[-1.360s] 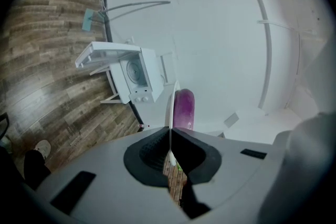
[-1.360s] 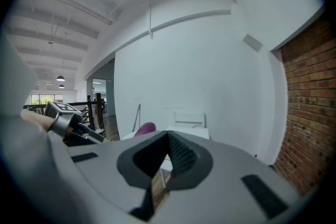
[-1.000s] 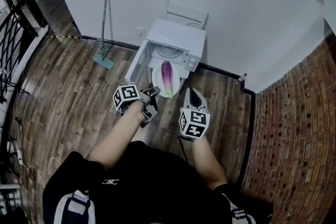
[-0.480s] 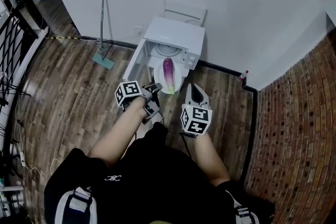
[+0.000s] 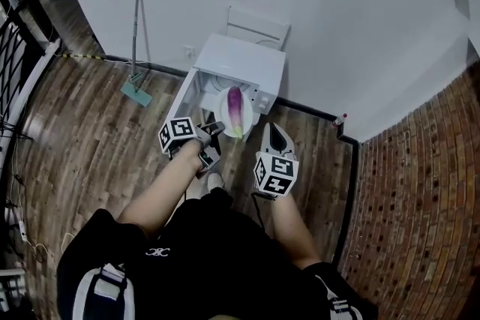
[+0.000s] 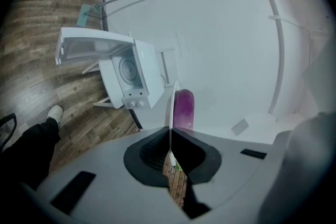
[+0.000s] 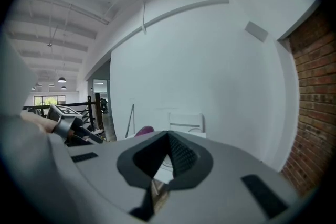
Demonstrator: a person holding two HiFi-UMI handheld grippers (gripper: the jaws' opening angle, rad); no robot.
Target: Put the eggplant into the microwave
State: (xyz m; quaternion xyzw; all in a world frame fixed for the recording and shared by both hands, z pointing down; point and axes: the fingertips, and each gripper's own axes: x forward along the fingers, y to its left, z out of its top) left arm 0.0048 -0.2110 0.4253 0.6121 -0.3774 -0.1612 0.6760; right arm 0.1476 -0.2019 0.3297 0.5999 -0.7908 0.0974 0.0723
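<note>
The left gripper is clamped on the near rim of a plate. The eggplant lies on that plate at frame centre, its long axis pointing away toward the open microwave just above. The right gripper, lower right of the plate, is closed on nothing.

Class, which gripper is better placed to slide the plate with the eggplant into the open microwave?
Left. The left gripper is clamped on the rim of the plate, the eggplant lies on it, just before the open microwave. The right gripper is shut on nothing, beside the plate.
</note>
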